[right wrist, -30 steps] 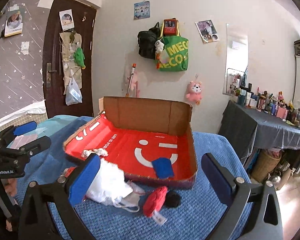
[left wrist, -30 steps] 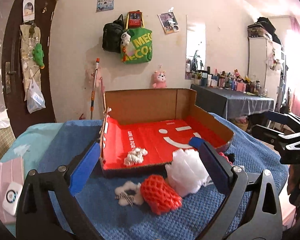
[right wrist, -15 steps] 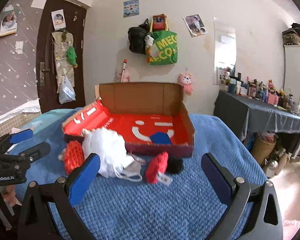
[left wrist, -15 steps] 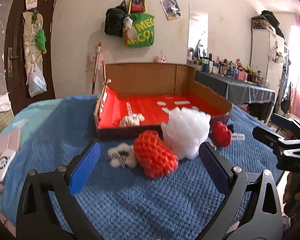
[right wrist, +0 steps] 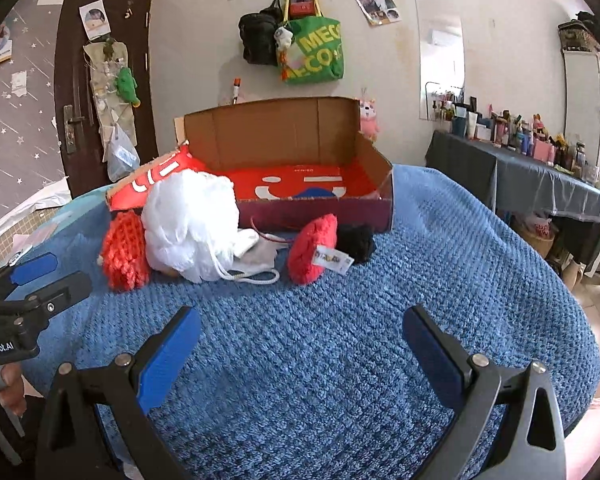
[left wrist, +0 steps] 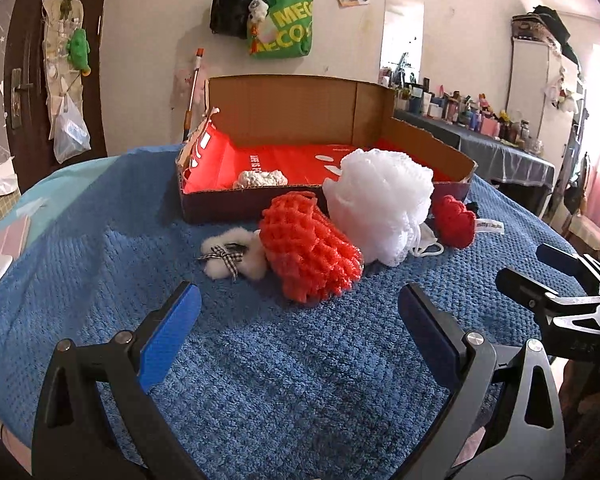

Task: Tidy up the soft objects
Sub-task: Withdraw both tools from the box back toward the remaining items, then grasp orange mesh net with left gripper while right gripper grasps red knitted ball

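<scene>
**Sorting barely begun: most soft items lie outside the box**

The blue blanket (left wrist: 260,360) covers the work surface. On it stands the open cardboard box (left wrist: 300,112) with a red lining, which I judge to be where the items go.

Inside the box: one small white knitted piece (left wrist: 260,179) near the front wall, and a blue item (right wrist: 316,193) only partly visible over the rim. That is all that appears put away.

Outside, in a row against the front wall: the white bath pouf (left wrist: 380,204), the red mesh pouf (left wrist: 308,248) touching it, a red knitted piece (right wrist: 312,248) with a tag, a black pompom (right wrist: 356,242) just beside that, and a fluffy white clip with a checked bow (left wrist: 230,258).

The left gripper (left wrist: 300,316) hangs wide open and empty, near the red mesh pouf. The right gripper (right wrist: 300,332) is likewise wide open and empty, short of the red knitted piece.

Assessment: five items remain; no pick is under way.
</scene>
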{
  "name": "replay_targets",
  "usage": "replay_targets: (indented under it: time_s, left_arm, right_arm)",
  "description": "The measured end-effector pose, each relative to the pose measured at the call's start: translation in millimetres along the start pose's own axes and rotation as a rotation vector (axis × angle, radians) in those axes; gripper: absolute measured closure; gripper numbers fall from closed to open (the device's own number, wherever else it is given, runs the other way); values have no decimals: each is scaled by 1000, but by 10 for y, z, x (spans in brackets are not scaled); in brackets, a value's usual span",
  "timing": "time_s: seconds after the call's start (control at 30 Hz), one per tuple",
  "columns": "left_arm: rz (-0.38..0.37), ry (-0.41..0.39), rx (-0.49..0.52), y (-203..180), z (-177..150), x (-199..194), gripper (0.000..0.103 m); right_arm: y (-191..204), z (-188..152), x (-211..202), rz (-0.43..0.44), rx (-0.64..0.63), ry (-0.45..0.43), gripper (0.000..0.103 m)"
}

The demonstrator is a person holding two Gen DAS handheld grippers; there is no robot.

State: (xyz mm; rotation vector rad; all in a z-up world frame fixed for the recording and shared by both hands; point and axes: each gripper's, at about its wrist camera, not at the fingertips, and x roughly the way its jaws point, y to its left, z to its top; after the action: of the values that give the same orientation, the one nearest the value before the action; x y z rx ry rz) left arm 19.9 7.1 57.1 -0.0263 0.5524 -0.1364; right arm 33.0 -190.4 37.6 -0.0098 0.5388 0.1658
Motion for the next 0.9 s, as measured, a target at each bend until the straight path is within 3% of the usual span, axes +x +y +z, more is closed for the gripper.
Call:
replay_targets:
  time_s: [0.9]
  left_arm:
    - [-23, 38, -17, 78, 237, 294, 2]
  right_arm:
    - [-102, 277, 233, 8, 29, 19, 0]
